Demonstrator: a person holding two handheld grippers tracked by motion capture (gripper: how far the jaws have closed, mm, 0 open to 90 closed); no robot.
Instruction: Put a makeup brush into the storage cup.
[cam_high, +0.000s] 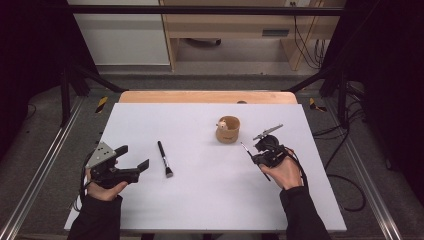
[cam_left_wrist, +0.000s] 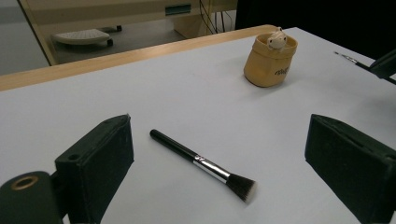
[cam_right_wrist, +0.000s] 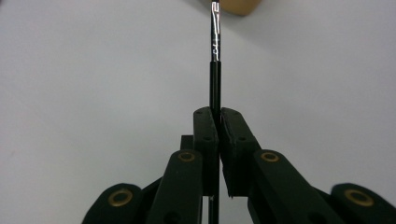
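**Right gripper carrying a thin brush toward the cup; left gripper idle beside a second brush.**

In the high view, the right gripper (cam_high: 259, 154) sits right of centre, its jaws pinched tight on the black handle of a thin brush (cam_high: 247, 149) whose tip points up-left toward the tan cup (cam_high: 228, 131) just above centre; the right gripper view shows the handle (cam_right_wrist: 215, 84) clamped between the closed pads, the cup's base at the top edge. The step in hand appears to be the carry after pickup. The left gripper (cam_high: 135, 157), at lower left, has its jaws spread wide and empty, the thick brush (cam_high: 164, 159) lying flat on the white table (cam_high: 200, 200) just to its right. Next, the thin brush probably needs tilting upright over the cup's mouth, clear of the small figure (cam_left_wrist: 276, 39) inside, before release.
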